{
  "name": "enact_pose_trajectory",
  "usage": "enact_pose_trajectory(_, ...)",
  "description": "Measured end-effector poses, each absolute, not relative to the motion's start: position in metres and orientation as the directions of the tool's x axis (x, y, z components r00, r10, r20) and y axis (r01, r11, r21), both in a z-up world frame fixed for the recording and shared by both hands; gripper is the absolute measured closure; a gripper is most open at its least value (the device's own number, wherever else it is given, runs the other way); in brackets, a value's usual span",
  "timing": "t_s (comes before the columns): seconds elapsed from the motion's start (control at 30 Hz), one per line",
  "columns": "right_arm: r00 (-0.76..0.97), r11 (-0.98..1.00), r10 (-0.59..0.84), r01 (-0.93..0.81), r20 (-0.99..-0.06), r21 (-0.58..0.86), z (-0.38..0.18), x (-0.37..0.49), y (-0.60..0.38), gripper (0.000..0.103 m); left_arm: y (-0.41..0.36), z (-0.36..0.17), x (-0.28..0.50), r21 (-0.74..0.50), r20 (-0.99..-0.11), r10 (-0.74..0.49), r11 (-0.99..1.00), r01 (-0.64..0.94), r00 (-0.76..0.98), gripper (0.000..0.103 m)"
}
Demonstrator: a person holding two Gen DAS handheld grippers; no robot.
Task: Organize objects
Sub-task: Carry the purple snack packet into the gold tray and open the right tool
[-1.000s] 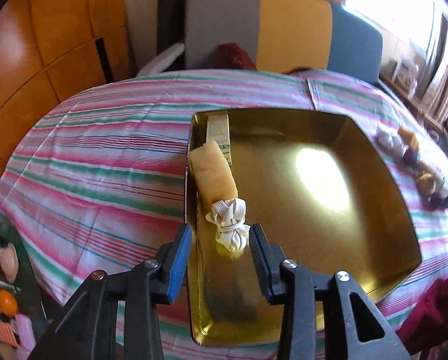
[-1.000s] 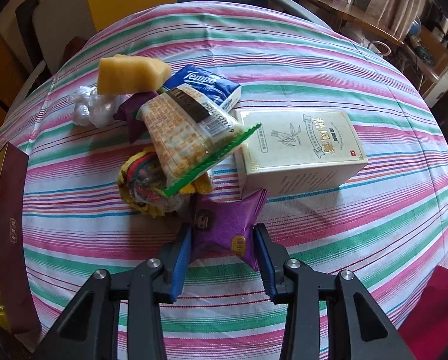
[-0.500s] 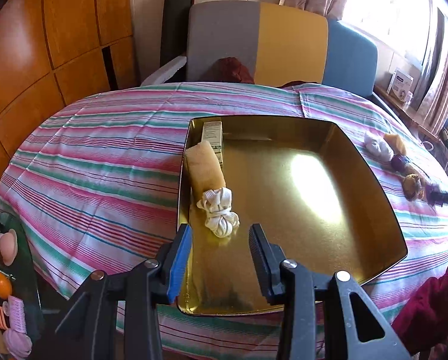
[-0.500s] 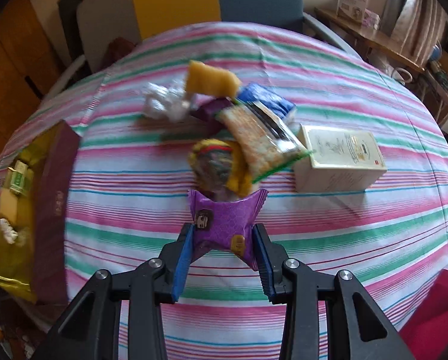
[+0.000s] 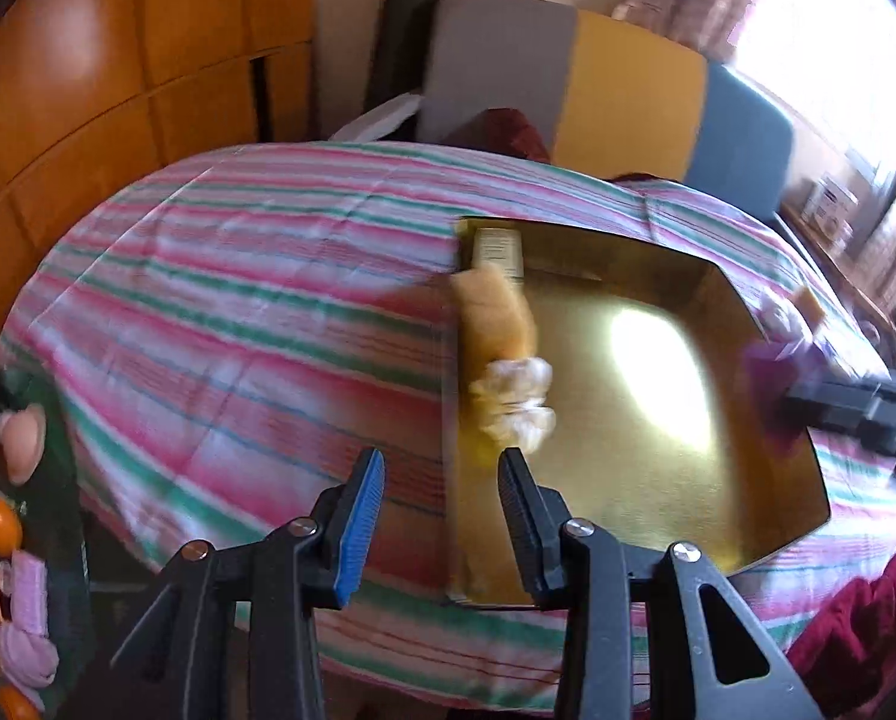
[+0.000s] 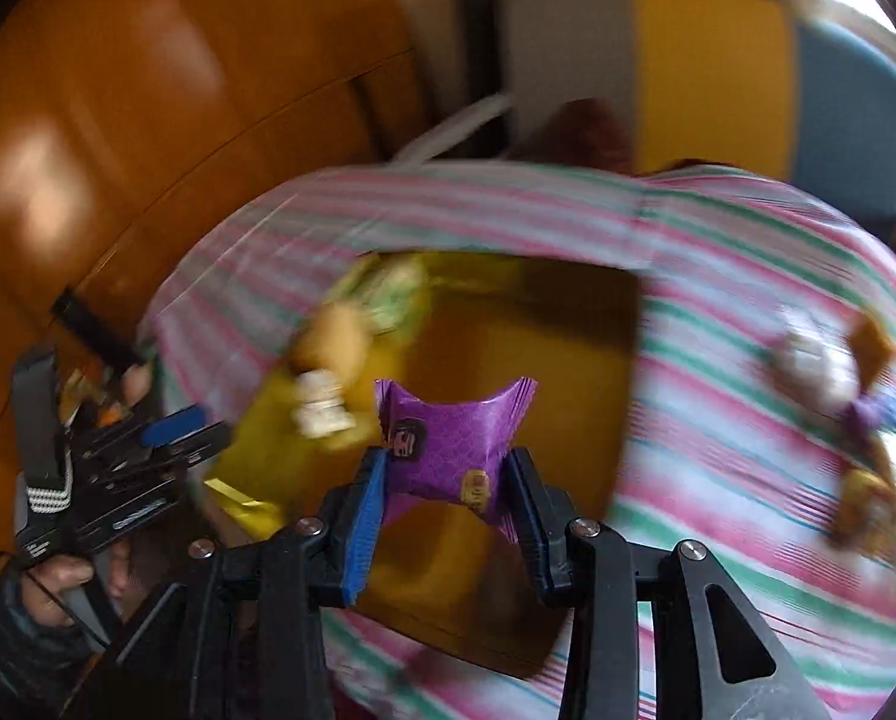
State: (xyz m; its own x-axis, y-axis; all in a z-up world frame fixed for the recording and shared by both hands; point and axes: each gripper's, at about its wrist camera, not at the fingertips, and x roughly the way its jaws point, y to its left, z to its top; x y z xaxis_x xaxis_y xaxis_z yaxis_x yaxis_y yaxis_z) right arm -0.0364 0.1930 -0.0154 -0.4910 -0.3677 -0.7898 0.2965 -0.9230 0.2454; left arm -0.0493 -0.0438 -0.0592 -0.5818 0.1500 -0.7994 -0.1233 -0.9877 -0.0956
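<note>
Right gripper was clamped on the purple packet above the gold tray, left gripper hung open and empty at the tray's near-left corner, leftover snacks lay on the tablecloth right of the tray.

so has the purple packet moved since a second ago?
Yes. The purple packet, clamped in the right gripper, has gone from the pile on the striped tablecloth to above the gold tray.
</note>
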Motion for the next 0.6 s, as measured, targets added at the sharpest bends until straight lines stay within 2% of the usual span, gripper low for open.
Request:
enact_pose_trajectory(0.17, -0.374, -0.885, -0.403, 0.391, -0.835, 0.252, -0.056, -0.058, 0.118, 0.062, -0.074, -0.060, -0.049, -0.117, -0.797, 0.132, -0.991, -0.063, -0.590, 0.064)
enact_pose_trajectory(0.33, -0.298, -0.875, -0.400, 0.405, -0.867, 0.265, -0.092, -0.069, 0.079, 0.059, -0.084, -0.065, -0.050, -0.129, -0.797, 0.123, -0.991, -0.032, -0.592, 0.064)
enact_pose_trajectory(0.47, -0.277, -0.866, -0.426, 0.399, -0.861, 0.301, -0.105, -0.071, 0.071, 0.050, -0.083, -0.069, -0.051, -0.128, -0.800, 0.126, -0.991, -0.038, -0.586, 0.064)
enact_pose_trajectory(0.6, -0.291, -0.857, -0.469, 0.380, -0.834, 0.349, -0.101, -0.069, 0.080, 0.034, -0.080, -0.071, -0.052, -0.123, -0.806, 0.132, -0.991, -0.054, -0.578, 0.064)
